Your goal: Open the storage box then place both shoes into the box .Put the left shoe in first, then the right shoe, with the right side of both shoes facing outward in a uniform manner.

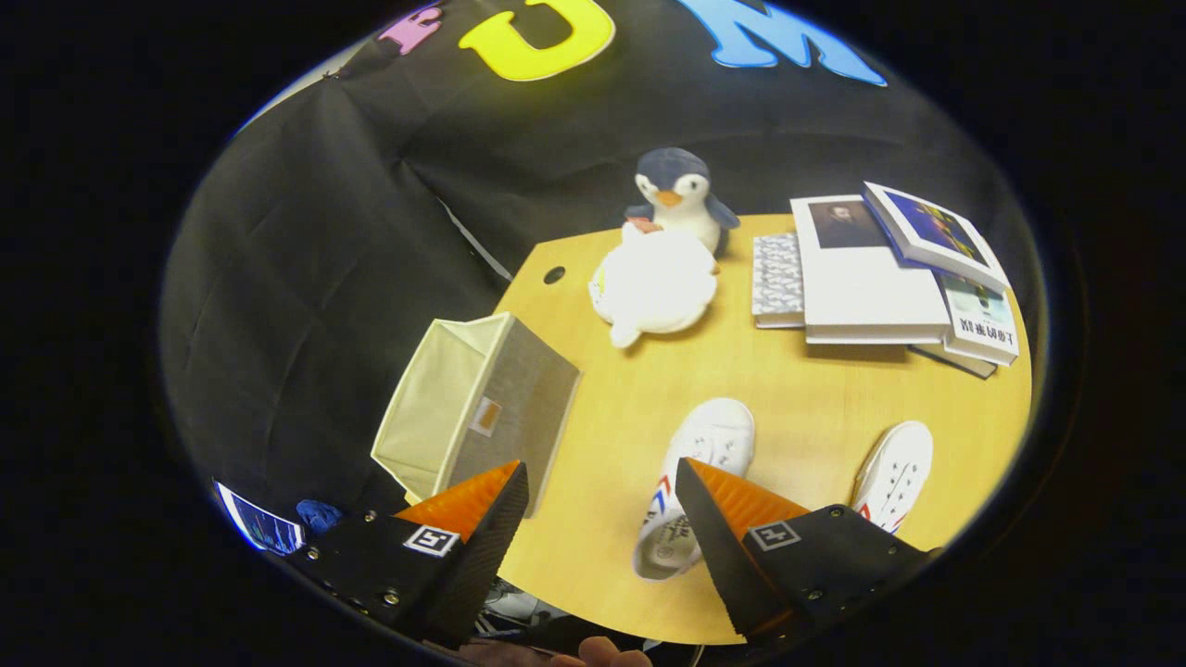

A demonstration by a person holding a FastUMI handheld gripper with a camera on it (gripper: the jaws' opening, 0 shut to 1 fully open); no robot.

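Note:
A grey fabric storage box (pixel 482 408) stands at the wooden table's left edge, its top open and its pale lining showing. Two white canvas shoes with red and blue stripes lie on the table. One shoe (pixel 690 463) sits just ahead of the fingers, its heel end partly behind the right finger. The other shoe (pixel 892 475) lies further right, beyond the right finger. My gripper (pixel 602 482) hovers above the table's near edge, open wide, with nothing between its fingers. The left finger overlaps the box's near corner in the view.
A white plush toy (pixel 655 284) and a penguin plush (pixel 676 195) sit at the table's far side. A stack of books (pixel 880 269) lies far right. A round hole (pixel 554 275) marks the table (pixel 788 389) near the far left. A person's finger shows below the gripper.

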